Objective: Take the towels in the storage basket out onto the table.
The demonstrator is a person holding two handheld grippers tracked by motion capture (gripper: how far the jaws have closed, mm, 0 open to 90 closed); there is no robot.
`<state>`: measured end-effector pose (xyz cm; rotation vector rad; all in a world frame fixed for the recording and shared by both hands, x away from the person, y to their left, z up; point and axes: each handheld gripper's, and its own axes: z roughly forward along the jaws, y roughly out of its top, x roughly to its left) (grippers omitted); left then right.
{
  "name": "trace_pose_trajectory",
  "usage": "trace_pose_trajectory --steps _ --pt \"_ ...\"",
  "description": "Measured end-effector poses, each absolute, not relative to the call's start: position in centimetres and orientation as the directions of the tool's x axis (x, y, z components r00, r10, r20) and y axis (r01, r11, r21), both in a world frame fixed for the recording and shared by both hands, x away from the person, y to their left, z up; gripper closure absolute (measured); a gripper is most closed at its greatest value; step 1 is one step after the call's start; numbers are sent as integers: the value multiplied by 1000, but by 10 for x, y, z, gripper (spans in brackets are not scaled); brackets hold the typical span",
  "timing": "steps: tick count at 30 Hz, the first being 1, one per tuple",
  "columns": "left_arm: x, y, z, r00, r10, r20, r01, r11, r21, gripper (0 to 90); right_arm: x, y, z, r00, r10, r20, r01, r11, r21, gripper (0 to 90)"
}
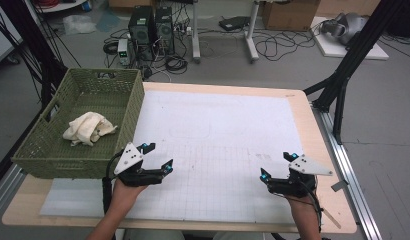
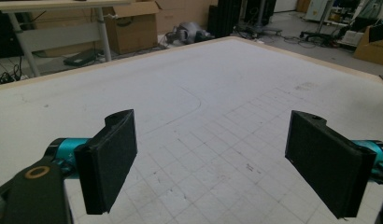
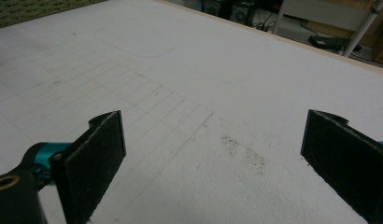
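L gripper (image 1: pixel 155 156): hovering over the bench (image 1: pixel 313 130) just beside the basket's near right corner, jaws standing wide, nothing between them.
R gripper (image 1: pixel 278 166): hovering at the bench's near right, well apart from L, jaws also wide, empty.
Cloth (image 1: pixel 88 128): lying crumpled inside the basket (image 1: pixel 130 107), toward its near left, clear of both grippers.
Mat (image 1: pixel 223 135): white grid sheet, bare in front of both.
Step, prob.: L going for the cloth.
Doing it well: lifting L over the rim first, coming down w/ jaws straddling a raised fold, pinching the fabric only, not the weave; R keeping off.
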<state>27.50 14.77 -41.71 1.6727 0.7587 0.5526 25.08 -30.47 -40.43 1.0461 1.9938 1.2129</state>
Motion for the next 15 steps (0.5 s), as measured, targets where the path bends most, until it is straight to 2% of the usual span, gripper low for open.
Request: trace_pose_trajectory --steps 15 --pt "274 142 -415 690 724 -29 181 -134 974 161 249 -309 -405 -529 848 -32 335 243 910 57"
